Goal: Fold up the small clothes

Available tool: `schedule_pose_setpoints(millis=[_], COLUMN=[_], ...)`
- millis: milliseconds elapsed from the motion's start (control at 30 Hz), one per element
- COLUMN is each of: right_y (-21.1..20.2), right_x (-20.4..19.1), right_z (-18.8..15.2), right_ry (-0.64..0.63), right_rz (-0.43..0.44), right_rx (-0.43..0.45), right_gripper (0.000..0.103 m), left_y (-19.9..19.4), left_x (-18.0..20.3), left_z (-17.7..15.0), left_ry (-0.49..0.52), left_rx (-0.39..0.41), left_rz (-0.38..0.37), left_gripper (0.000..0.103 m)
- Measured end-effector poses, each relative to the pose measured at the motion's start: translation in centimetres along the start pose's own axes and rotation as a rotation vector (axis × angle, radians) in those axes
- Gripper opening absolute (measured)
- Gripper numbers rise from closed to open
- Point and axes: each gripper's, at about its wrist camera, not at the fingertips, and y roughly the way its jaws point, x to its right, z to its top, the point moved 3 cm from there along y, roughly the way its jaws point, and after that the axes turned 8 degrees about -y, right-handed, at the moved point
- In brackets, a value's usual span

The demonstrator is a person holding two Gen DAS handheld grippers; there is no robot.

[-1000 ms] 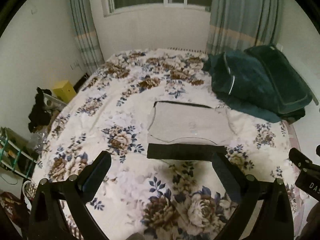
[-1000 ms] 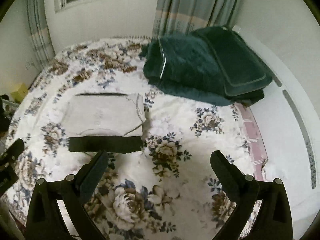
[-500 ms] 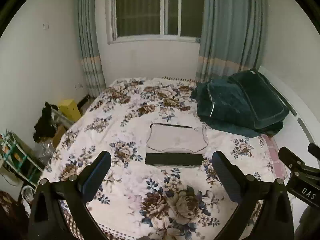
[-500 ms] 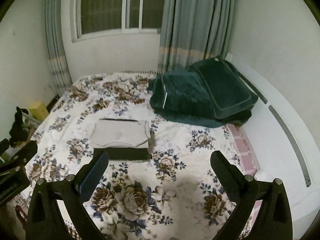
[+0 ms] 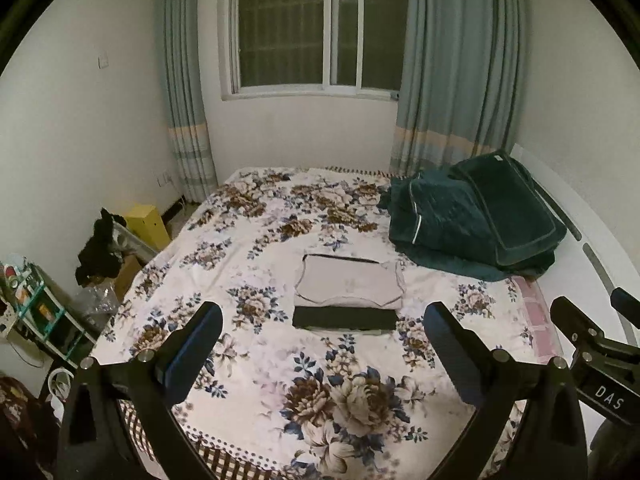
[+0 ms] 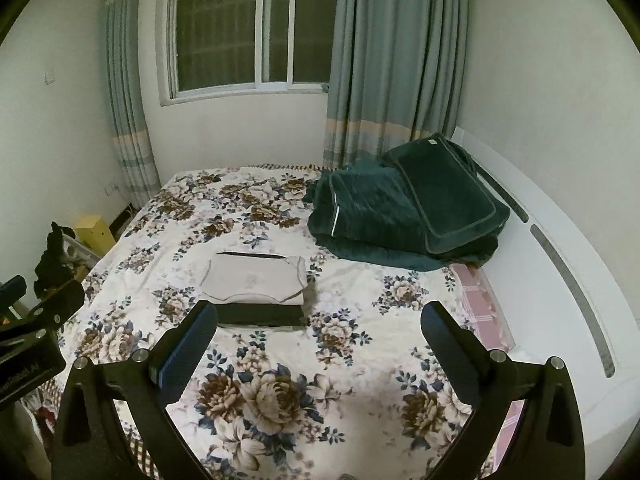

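A folded light grey garment [image 5: 348,282] [image 6: 254,280] lies on top of a folded dark garment [image 5: 344,318] [image 6: 262,315] in the middle of the floral bed [image 5: 256,248] [image 6: 360,320]. My left gripper [image 5: 323,334] is open with nothing between its fingers, held well back from the stack and high above the bed's near end. My right gripper [image 6: 319,332] is open and empty too, equally far back, with the stack ahead and to its left. Part of the right gripper's body shows at the right edge of the left wrist view.
A dark green quilt and pillow [image 5: 476,220] [image 6: 404,212] are heaped at the bed's far right against the white headboard [image 6: 560,264]. Left of the bed stand a yellow box [image 5: 146,224], black clothing [image 5: 98,250] and a cluttered shelf [image 5: 36,312]. A curtained window [image 5: 316,28] is behind.
Both grippers have pulled back and up from the folded stack, which now looks smaller and farther away. The window and walls have come into view. The stack has not moved.
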Motion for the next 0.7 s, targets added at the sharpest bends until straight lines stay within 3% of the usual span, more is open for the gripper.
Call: schedule_pose_setpoints(millis=[700], right_y=[-1.2], right_x=[1.4], right_z=[1.7], right_ry=[-0.022], right_rz=[0.029], right_rx=[0.026], right_gripper=[0.103], left_y=[-1.6], left_x=[-1.0], left_z=[-0.4], left_ry=[-0.013], left_rx=[0.019], left_rz=[0.013], left_gripper=[0.103])
